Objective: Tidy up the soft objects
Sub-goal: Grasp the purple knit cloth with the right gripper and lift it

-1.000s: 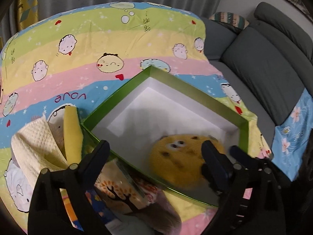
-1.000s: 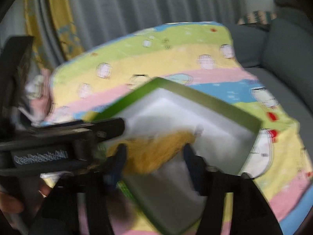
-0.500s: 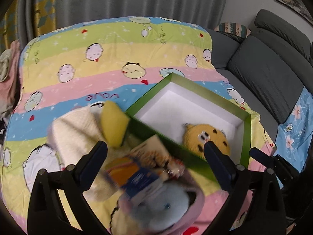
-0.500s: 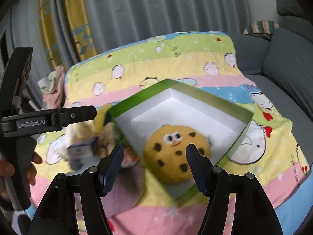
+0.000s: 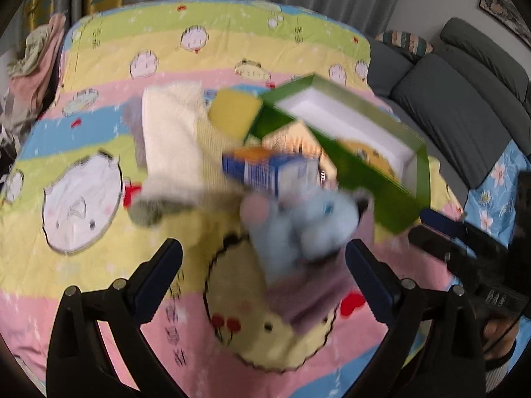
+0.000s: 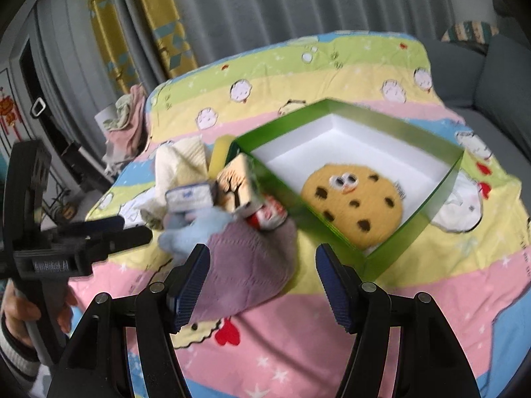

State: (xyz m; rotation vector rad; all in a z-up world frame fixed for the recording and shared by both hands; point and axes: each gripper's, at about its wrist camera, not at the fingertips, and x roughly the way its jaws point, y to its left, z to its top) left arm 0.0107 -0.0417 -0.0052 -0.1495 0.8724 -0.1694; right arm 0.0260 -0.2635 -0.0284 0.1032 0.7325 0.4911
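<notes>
A green box (image 6: 381,248) with a white inside holds a yellow cookie plush (image 6: 353,197); the box also shows in the left wrist view (image 5: 375,179). Left of it lies a pile: a light blue plush (image 5: 305,222) on a purple knit cloth (image 6: 245,265), a cream towel (image 5: 169,139), a yellow sponge (image 5: 234,112), a blue-and-white carton (image 5: 265,169), a tree-print box (image 6: 237,187) and a red packet (image 6: 268,214). My left gripper (image 5: 264,265) is open and empty, just short of the blue plush. My right gripper (image 6: 262,280) is open and empty, over the bedspread in front of the box.
Everything lies on a striped cartoon bedspread (image 6: 332,348). A grey sofa (image 5: 464,99) stands to the right. A heap of clothes (image 6: 124,126) lies at the far left by the curtains (image 6: 265,6). The left gripper shows at the right wrist view's left edge (image 6: 99,238).
Both grippers have pulled back from the box. The left view has swung left onto the pile, bringing the blue plush between its fingers. The cookie plush stays in the box.
</notes>
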